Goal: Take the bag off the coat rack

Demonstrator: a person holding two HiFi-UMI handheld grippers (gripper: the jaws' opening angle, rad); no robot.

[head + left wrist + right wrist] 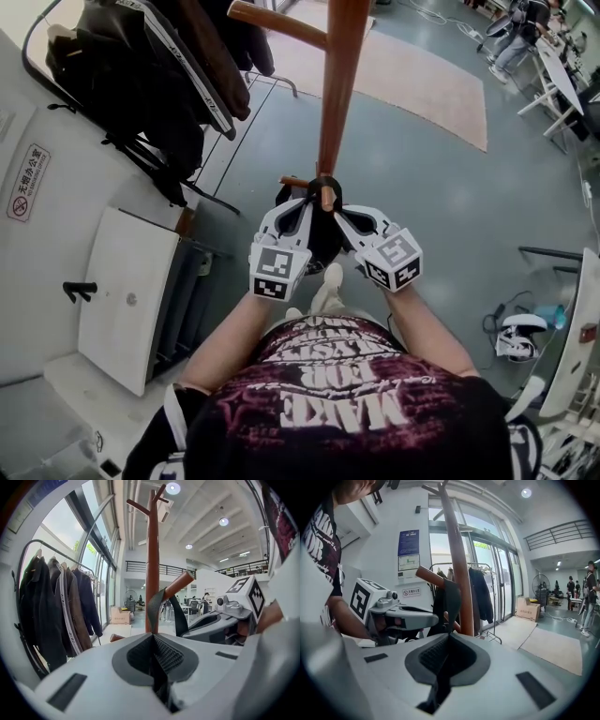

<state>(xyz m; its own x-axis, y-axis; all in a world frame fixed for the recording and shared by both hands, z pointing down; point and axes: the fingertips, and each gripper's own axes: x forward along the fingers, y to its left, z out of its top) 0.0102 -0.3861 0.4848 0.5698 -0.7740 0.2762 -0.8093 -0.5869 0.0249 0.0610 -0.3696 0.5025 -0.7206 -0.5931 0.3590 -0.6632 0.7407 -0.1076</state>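
A brown wooden coat rack (335, 84) rises in front of me. A black bag (322, 239) hangs from its low peg (325, 195) by a dark strap (157, 605) looped over it. My left gripper (306, 208) is shut on the strap just left of the peg, and the webbing runs up out of its closed jaws (153, 638). Right of the peg, my right gripper (345, 214) is shut on the strap (452, 599) too, the band pinched between its pads (449, 638). Most of the bag is hidden behind the grippers.
A metal clothes rail with dark jackets (141, 75) stands to the left of the rack. A white cabinet (127, 300) is at lower left. A beige rug (422, 75) lies beyond the pole. People sit at desks (525, 37) far right.
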